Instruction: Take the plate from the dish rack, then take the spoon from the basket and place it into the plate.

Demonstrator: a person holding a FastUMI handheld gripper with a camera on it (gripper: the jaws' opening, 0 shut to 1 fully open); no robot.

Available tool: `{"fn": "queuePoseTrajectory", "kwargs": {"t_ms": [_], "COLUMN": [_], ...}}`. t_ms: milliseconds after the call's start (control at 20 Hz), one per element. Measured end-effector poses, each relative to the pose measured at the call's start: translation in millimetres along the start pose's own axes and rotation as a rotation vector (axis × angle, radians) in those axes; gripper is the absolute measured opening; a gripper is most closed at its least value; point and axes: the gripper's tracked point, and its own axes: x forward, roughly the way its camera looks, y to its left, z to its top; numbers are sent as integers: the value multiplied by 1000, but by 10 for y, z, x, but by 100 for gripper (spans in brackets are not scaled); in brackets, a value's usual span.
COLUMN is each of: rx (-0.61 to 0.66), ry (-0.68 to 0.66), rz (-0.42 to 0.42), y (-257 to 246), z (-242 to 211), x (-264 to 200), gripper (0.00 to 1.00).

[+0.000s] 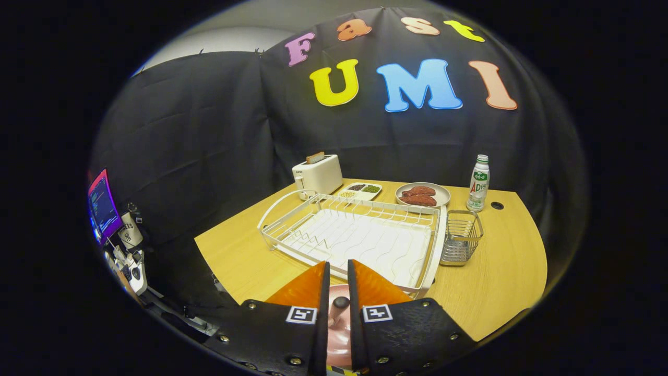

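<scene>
The dish rack (360, 237) sits bare on the wooden surface (501, 282), with the wire basket (461, 237) touching its right side. The gripper (338, 271) is clamped on something pink, likely the spoon (339, 324); the plate itself cannot be made out. A steady, level carry would suit, releasing only above the plate.

The gripper (338, 269) points forward, its two orange fingers (305, 287) nearly parallel with a narrow gap between them.
</scene>
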Motion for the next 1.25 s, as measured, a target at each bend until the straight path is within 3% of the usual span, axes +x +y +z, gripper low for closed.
{"fn": "queuePoseTrajectory", "kwargs": {"t_ms": [350,550,700,900,1050,1250], "rx": [11,13,9,-22,-31,-12], "ry": [-52,-156,-258,-372,-408,-464], "rz": [-16,-52,-116,-263,-362,-433], "y": [-45,-134,-343,-799,-1116,-1445], "z": [210,532,862,1348,1707,2154], "x": [-69,-234,-429,-776,-1031,-1314], "gripper": [17,18,18,18,17,17]}}
